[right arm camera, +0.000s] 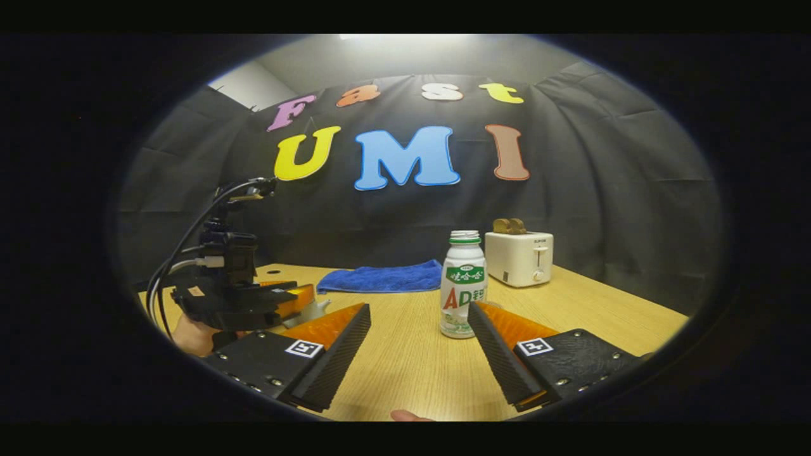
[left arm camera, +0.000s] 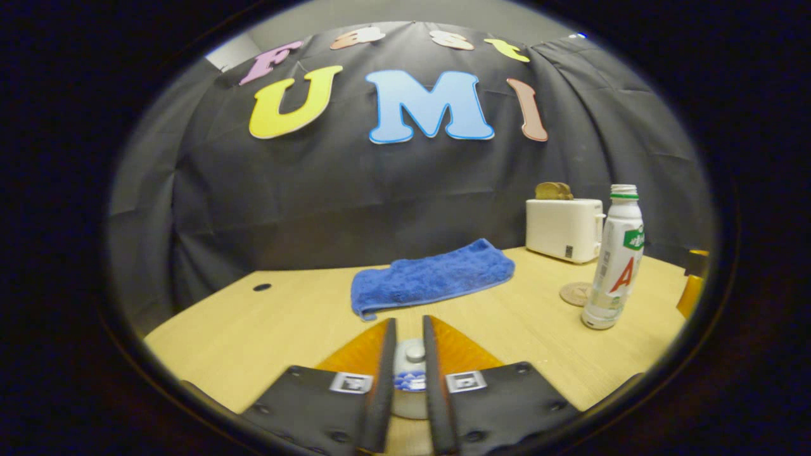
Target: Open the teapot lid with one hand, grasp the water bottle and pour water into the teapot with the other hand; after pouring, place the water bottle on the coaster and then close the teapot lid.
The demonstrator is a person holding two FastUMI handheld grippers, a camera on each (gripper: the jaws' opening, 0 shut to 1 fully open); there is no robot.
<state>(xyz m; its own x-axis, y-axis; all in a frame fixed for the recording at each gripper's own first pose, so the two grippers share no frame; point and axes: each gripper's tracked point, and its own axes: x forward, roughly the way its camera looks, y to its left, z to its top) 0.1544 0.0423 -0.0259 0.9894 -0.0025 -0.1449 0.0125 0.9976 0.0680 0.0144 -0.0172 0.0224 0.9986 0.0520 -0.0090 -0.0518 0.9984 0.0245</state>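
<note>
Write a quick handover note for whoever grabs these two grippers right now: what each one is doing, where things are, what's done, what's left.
Left gripper: closed on the teapot lid, low over the table; I cannot tell whether it is lifted.
Right gripper: open, empty, aimed at the water bottle, not touching.
The bottle stands upright, cap off, beside the coaster.
Behind: blue cloth, toaster.
Done: lid gripped.
Left: grasp bottle, pour, set it on the coaster, close the lid.

My left tongs [left arm camera: 409, 339] pinch the teapot lid's knob [left arm camera: 415, 352] at six o'clock. On the tabletop [left arm camera: 266, 329], a blue towel [left arm camera: 431, 277] lies at twelve, with water bottle [left arm camera: 614, 259], coaster [left arm camera: 575, 294] and toaster [left arm camera: 564, 229] at three.
</note>
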